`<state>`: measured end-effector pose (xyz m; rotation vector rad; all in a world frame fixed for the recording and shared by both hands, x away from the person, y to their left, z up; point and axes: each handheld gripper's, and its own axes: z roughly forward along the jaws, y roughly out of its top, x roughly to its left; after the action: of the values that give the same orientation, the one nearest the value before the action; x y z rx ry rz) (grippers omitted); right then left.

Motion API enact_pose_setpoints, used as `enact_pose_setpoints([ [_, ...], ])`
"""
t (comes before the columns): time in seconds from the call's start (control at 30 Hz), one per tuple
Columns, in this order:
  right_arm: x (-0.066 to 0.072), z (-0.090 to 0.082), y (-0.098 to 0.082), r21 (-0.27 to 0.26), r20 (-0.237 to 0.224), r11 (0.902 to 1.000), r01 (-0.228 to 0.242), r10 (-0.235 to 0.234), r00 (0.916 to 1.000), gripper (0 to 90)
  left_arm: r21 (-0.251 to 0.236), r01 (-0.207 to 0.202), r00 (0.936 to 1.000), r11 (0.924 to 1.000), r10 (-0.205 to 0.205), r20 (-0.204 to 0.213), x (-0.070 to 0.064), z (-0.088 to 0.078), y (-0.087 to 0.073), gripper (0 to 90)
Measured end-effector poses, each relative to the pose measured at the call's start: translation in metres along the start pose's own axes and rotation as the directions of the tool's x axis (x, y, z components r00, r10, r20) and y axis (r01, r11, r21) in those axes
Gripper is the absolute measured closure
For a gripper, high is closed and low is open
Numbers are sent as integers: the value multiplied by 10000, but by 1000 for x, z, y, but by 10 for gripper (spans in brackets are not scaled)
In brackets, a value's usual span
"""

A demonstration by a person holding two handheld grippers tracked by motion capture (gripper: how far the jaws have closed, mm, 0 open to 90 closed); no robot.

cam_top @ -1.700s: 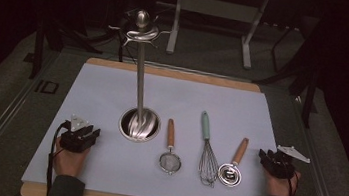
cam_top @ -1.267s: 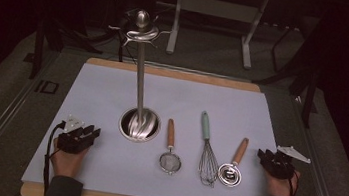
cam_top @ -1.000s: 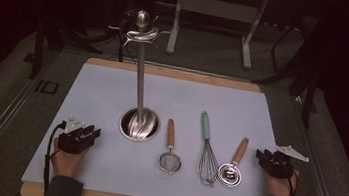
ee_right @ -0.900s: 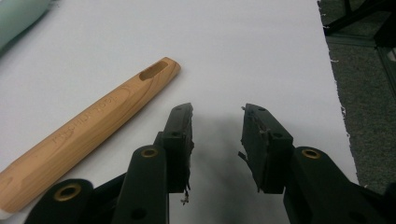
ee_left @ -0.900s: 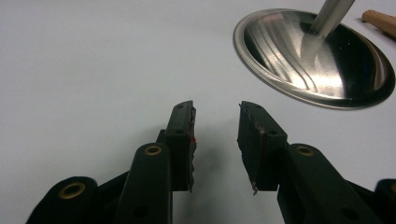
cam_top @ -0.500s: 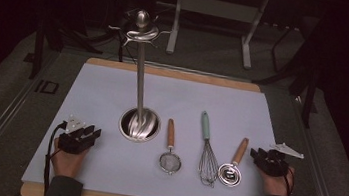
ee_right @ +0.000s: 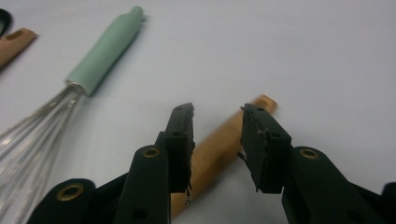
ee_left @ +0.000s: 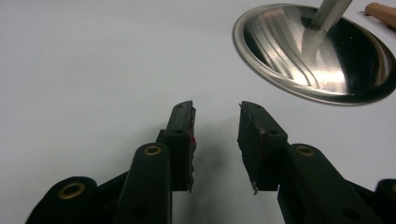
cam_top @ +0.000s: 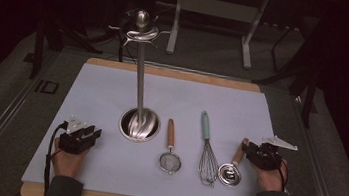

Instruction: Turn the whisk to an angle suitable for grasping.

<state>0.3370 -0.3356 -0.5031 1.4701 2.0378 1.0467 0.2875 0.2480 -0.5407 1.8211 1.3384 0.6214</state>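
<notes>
Right gripper view: black jaws stand parted, a pale wooden handle [ee_right: 224, 140] lying between them, slanting from 7 toward 1 o'clock; pads not pressing on it, so released. These jaws have just been closing a little around that handle. Handle's lower end is hidden behind the left jaw; its metal cup is cut off here. At 10 o'clock lies the whisk [ee_right: 100, 51], mint handle clear, wires blurred and running off the left edge. High view: right gripper [cam_top: 256, 152] sits at 4 o'clock on the bench [cam_top: 213, 97], over the handle of the small measuring cup [cam_top: 229, 174]; where jaws meet handle is too dark to resolve. Left gripper [cam_top: 88, 135] rests at 8 o'clock, well apart from the utensils. Wooden-handled strainer [cam_top: 170, 159] lies between the whisk and the stand base [cam_top: 140, 124]. Pole rises to a hooked top against a dark background, hooks hard to count. Left gripper view: jaws parted, nothing between them, steel base at 1 o'clock, cropped by the frame.
</notes>
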Motion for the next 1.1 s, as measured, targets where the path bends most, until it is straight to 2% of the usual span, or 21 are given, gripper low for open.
enact_pose_setpoints([
  [0.3,18,8,23,238,-489,9983,534,-522,9974,641,31,-48,10000,10000,48,11,0,0,0,662],
  [0.5,33,20,33,515,-896,9943,932,-883,9921,642,75,-78,10000,9999,78,-5,-1,1,0,661],
  [0.77,55,33,44,752,-1220,9861,1479,-1381,9829,647,98,-81,10000,9999,81,2,-1,1,0,660],
  [0.97,64,44,50,923,-1419,9837,1544,-1404,9799,649,145,-90,10000,9999,90,0,-1,1,1,657],
  [1.1,71,56,55,1186,-1705,9836,1360,-1148,9787,650,149,-92,10000,9998,92,1,-1,1,1,655],
])
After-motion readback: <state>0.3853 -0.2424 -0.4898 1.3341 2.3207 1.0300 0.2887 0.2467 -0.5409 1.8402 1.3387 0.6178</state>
